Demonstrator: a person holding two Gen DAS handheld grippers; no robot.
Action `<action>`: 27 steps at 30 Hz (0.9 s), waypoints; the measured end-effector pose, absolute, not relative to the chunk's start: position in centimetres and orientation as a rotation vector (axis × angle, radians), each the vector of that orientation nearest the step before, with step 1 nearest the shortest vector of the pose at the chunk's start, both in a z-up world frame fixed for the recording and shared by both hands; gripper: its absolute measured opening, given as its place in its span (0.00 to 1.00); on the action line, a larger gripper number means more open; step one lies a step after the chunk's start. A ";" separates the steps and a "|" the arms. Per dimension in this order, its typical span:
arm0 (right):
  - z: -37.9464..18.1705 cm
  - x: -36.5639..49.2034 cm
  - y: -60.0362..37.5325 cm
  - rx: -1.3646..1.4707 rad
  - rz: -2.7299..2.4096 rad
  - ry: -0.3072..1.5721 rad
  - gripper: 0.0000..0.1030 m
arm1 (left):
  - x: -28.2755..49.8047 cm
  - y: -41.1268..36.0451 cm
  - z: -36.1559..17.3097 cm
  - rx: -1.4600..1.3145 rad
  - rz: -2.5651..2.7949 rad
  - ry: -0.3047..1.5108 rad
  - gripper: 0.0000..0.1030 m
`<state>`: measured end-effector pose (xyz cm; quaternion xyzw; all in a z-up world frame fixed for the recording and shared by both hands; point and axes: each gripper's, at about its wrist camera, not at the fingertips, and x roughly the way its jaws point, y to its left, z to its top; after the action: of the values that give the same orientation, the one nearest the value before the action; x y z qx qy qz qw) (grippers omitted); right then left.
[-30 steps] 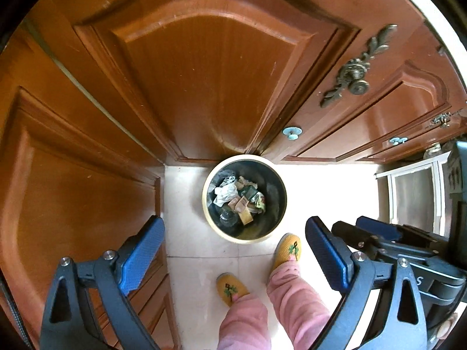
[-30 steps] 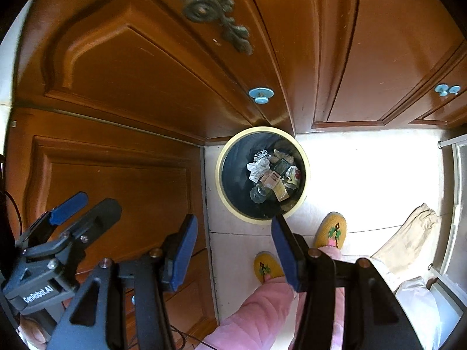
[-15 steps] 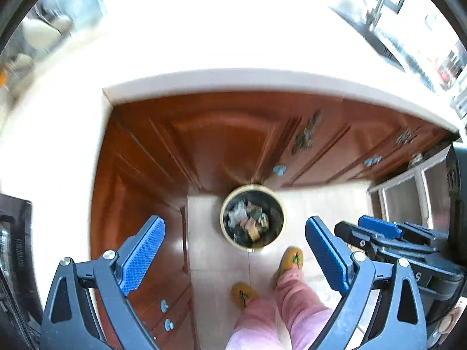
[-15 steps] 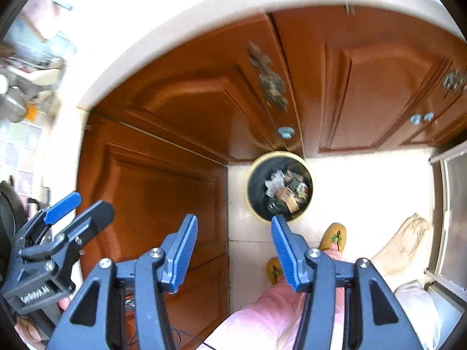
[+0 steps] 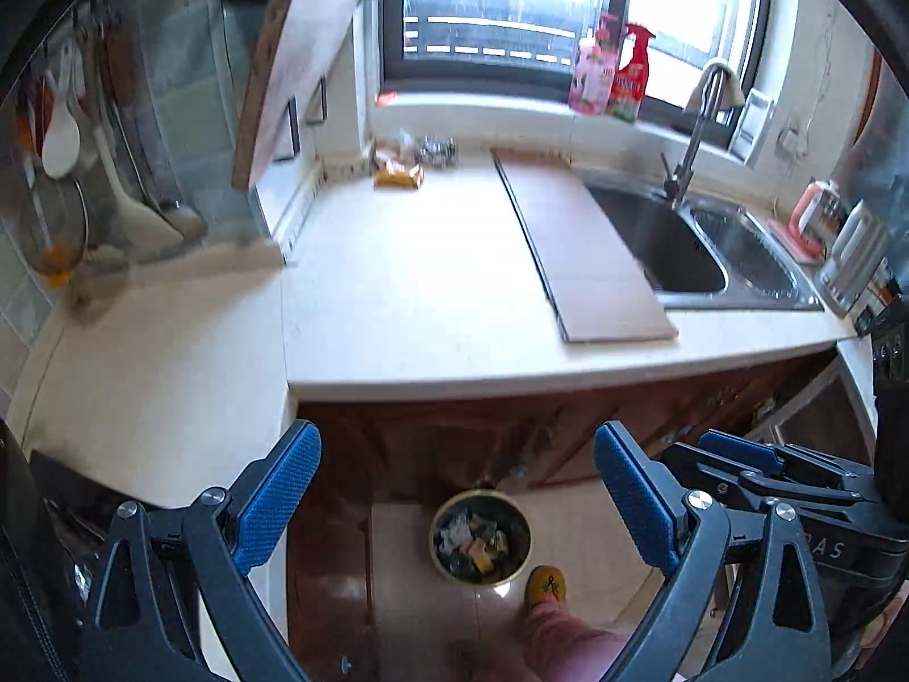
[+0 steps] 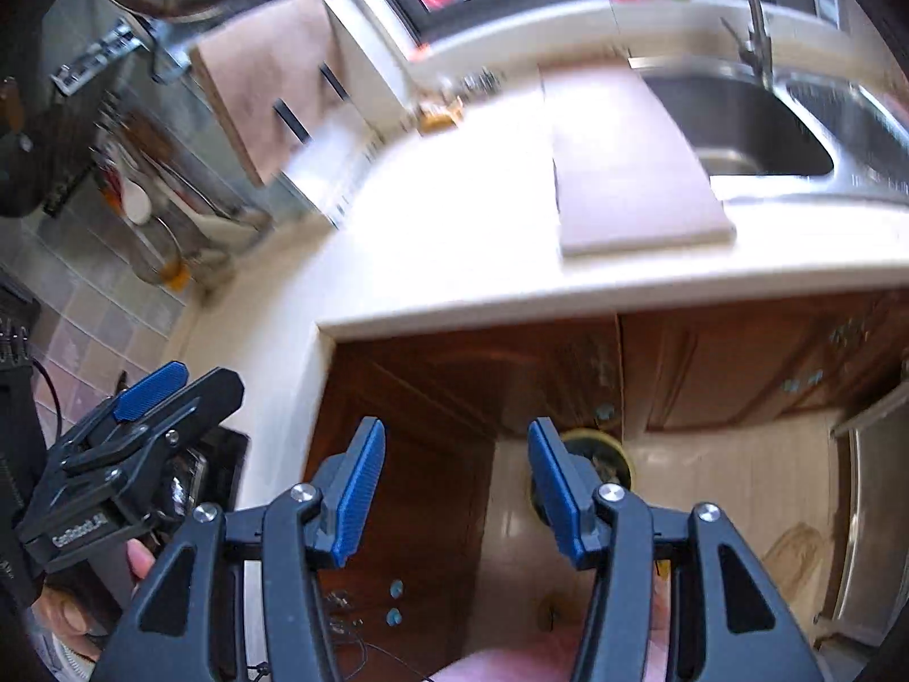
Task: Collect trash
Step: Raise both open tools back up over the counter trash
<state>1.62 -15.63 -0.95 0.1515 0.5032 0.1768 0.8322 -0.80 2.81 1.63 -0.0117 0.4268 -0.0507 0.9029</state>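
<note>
Risk: both grippers, left [image 5: 454, 497] and right [image 6: 454, 480], jaws apart and empty, may knock the tabletop [image 5: 432, 307] edge reaching for the orange wrapper [image 5: 397, 175], upper centre.

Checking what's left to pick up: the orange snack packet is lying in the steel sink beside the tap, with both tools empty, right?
Not quite. The orange snack packet lies on the cream countertop near the back wall, left of the steel sink, as the left wrist view shows. Both tools, left tool and right tool, are empty.
</note>
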 end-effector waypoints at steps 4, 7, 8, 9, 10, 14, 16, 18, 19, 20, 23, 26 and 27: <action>3.3 3.8 -15.9 0.310 0.393 1.003 0.52 | 0.9 2.5 5.2 0.010 -0.092 0.824 0.93; 6.4 6.2 -16.3 0.292 0.397 0.956 0.58 | 3.2 1.8 7.6 0.037 -0.091 0.795 0.93; 7.2 7.1 -16.5 0.289 0.398 0.941 0.61 | 3.8 1.7 8.2 0.043 -0.091 0.787 0.93; 7.9 8.0 -16.8 0.292 0.397 0.937 0.61 | 4.9 1.4 9.0 0.055 -0.090 0.773 0.93; 8.5 9.0 -17.0 0.288 0.400 0.927 0.61 | 5.9 1.2 9.6 0.071 -0.086 0.762 0.93; 11.2 14.1 -18.0 0.263 0.423 0.890 0.63 | 10.6 -0.2 11.8 0.124 -0.049 0.725 0.93; 12.1 17.1 -18.5 0.249 0.440 0.880 0.66 | 13.3 -0.5 12.1 0.119 -0.043 0.731 0.93; 12.4 20.2 -18.8 0.236 0.456 0.878 0.70 | 16.7 -0.9 12.3 0.108 -0.030 0.749 0.93; 12.6 22.0 -18.9 0.227 0.465 0.883 0.70 | 18.3 -1.0 12.4 0.101 -0.022 0.759 0.93; 12.6 23.7 -19.0 0.223 0.472 0.893 0.70 | 20.2 -1.1 12.4 0.089 -0.018 0.773 0.93; 11.9 29.1 -19.3 0.225 0.507 0.942 0.71 | 25.2 -0.9 11.7 0.036 -0.026 0.821 0.93; 10.4 34.9 -19.6 0.221 0.515 0.986 0.71 | 31.0 -0.5 10.0 -0.020 -0.008 0.871 0.93; 9.7 36.5 -19.7 0.225 0.516 0.998 0.71 | 32.6 -0.3 9.1 -0.033 -0.001 0.890 0.93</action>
<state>36.47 -19.66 9.73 0.1065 0.4722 0.2442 0.8402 32.62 -0.26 9.14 -0.0159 0.4303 -0.0006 0.9025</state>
